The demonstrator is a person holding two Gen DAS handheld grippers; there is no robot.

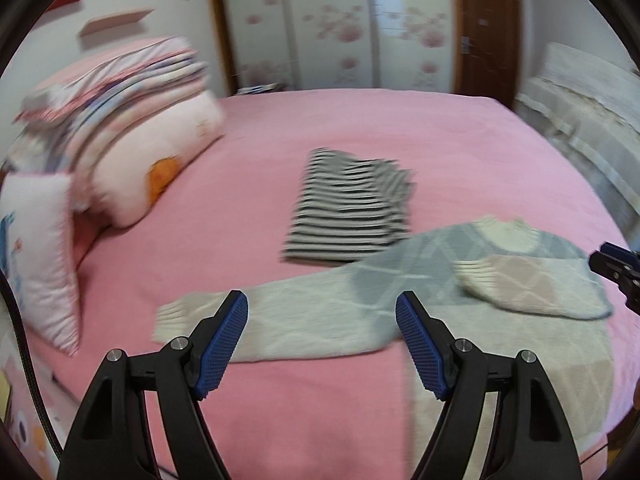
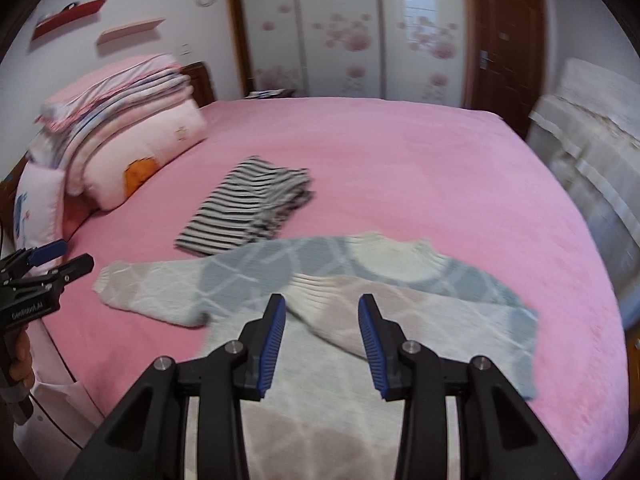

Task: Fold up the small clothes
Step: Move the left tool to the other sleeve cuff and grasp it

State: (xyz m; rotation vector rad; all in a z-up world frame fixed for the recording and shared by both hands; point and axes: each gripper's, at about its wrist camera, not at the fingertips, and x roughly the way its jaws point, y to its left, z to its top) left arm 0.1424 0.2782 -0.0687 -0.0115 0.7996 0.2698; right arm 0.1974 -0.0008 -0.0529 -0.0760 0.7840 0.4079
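The sweater (image 2: 320, 280) lies flat on the pink bed (image 2: 440, 168), one sleeve folded across (beside a striped garment (image 2: 248, 204)). Left gripper (image 1: 322, 320) and right gripper (image 2: 322, 320) hover above it, fingers spread, holding nothing.

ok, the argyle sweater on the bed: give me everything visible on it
The sweater is a soft-looking knit with grey, cream and pale pink diamonds and ribbed cream cuffs and collar. It lies flat on the pink bedspread. One sleeve is folded across the chest; the other sleeve stretches straight out to the side. Its shoulder seems to overlap or touch the folded striped garment. Both grippers hover open above it, neither gripping it.
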